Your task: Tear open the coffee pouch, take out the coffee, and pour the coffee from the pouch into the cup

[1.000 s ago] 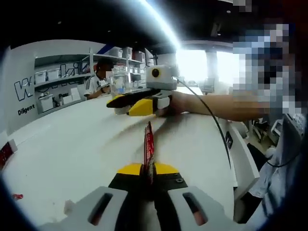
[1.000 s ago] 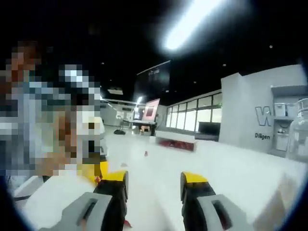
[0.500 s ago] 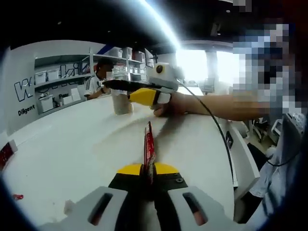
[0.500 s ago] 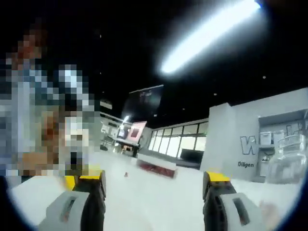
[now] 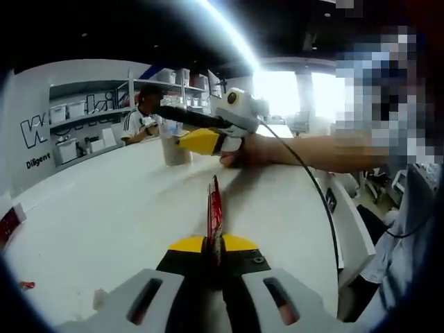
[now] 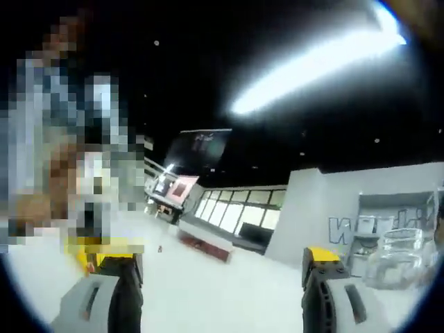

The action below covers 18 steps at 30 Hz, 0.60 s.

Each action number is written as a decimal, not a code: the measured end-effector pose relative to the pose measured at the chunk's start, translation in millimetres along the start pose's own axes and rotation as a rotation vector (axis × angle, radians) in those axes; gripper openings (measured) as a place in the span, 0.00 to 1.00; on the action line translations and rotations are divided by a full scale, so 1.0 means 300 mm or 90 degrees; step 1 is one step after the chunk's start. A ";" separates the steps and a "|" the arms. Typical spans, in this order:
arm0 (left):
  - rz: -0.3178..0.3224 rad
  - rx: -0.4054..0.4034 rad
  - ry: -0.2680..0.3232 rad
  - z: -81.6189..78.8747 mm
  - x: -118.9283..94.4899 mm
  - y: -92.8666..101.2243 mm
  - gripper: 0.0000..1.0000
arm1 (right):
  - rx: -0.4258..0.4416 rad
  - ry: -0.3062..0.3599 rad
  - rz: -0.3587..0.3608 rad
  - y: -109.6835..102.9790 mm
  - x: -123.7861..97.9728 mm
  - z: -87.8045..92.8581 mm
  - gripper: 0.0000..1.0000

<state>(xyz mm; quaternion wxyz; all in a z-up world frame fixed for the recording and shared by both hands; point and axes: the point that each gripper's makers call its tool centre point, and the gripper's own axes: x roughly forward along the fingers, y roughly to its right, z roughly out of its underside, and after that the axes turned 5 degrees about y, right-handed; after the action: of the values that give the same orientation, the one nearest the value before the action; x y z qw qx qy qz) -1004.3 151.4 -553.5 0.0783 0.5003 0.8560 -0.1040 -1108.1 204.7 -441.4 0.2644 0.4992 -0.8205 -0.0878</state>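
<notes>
In the left gripper view my left gripper [image 5: 214, 243] is shut on a red coffee pouch [image 5: 215, 208], which stands edge-on between its yellow-tipped jaws above the white table [image 5: 111, 208]. Farther off, the right gripper [image 5: 171, 127] comes in from the right in a person's hand, open, one jaw black on top and one yellow below. Its tips sit beside the top of a pale cup [image 5: 173, 149] standing on the table. In the right gripper view my right gripper [image 6: 215, 251] stands wide open with nothing between the jaws, and a clear cup [image 6: 399, 257] shows at the right.
A person [image 5: 142, 118] sits at the table's far end before white shelves [image 5: 83, 118]. Small red items [image 5: 8, 222] lie near the left edge. The table's right edge [image 5: 333, 208] drops off beside the holder's body. A red box [image 6: 205, 246] lies far off on the table.
The right gripper has risen off the table and opened wider, its jaws now level with the cup's top. The left gripper and pouch have held still.
</notes>
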 end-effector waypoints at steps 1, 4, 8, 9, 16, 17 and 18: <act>0.000 0.001 0.000 0.000 0.000 0.000 0.10 | -0.022 -0.008 0.014 0.018 -0.005 0.004 0.95; 0.000 0.002 0.000 0.000 0.000 0.000 0.10 | -0.039 -0.002 0.043 0.049 -0.013 -0.010 0.95; 0.001 0.005 0.000 -0.001 0.001 0.002 0.10 | -0.095 0.005 0.085 0.092 -0.029 -0.038 0.95; 0.001 0.005 0.000 -0.001 0.001 0.002 0.10 | -0.096 0.007 0.086 0.093 -0.030 -0.040 0.95; 0.000 0.005 0.000 0.000 0.003 0.005 0.10 | -0.162 0.031 0.209 0.216 -0.090 -0.113 0.95; 0.000 0.005 0.000 0.000 0.003 0.006 0.10 | -0.164 0.037 0.226 0.235 -0.103 -0.124 0.95; 0.000 0.005 0.000 0.000 0.003 0.005 0.10 | -0.165 0.038 0.241 0.252 -0.115 -0.130 0.95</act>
<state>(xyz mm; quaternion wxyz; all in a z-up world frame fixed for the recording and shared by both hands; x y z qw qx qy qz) -1003.4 152.8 -553.8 0.0763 0.5008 0.8555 -0.1073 -1133.7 275.9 -389.5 0.3625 0.3007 -0.8730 -0.1267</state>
